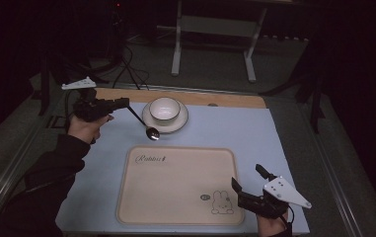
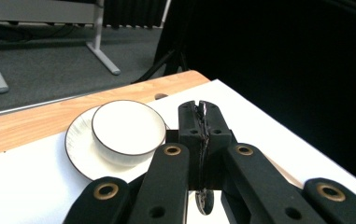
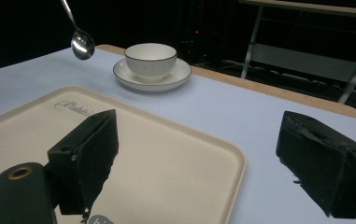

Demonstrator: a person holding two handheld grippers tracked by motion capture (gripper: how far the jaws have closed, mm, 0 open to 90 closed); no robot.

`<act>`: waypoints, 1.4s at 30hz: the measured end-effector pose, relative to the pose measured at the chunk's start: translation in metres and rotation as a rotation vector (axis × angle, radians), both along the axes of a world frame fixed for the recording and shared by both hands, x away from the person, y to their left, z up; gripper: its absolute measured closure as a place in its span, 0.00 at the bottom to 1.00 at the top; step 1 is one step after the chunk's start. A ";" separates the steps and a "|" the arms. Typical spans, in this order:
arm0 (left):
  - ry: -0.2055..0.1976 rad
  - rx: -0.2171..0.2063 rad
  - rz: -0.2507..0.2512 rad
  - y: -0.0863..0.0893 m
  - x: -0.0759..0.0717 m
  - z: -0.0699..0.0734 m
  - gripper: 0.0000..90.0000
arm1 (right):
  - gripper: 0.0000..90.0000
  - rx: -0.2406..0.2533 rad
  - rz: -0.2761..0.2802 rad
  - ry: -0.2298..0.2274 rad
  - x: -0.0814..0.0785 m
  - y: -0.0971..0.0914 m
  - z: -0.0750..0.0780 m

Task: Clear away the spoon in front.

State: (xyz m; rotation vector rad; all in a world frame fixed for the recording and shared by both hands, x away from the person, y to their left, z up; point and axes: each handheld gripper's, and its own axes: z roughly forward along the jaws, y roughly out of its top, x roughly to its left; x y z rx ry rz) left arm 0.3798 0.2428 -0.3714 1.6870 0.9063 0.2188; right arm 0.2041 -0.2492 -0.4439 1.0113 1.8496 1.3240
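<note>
My left gripper is shut on the handle of a metal spoon, which hangs in the air with its bowl just left of the saucer. In the left gripper view the jaws press together on the thin handle. A white cup stands on a white saucer at the back of the blue mat. My right gripper stands open over the right edge of the beige tray, with nothing between its fingers. The spoon, cup and saucer lie beyond it.
The beige tray carries a rabbit drawing and lies at the mat's front middle. A wooden strip runs along the table's far edge. Metal table legs and cables stand on the floor behind.
</note>
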 end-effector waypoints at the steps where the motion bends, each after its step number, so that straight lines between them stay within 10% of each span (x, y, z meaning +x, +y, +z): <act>1: 0.004 0.003 -0.022 0.000 -0.001 -0.001 1.00 | 0.14 -0.001 0.000 0.000 0.000 0.000 0.000; 42: 0.162 0.192 -0.546 -0.050 -0.029 -0.041 1.00 | 0.14 0.002 0.006 0.019 0.001 0.002 -0.002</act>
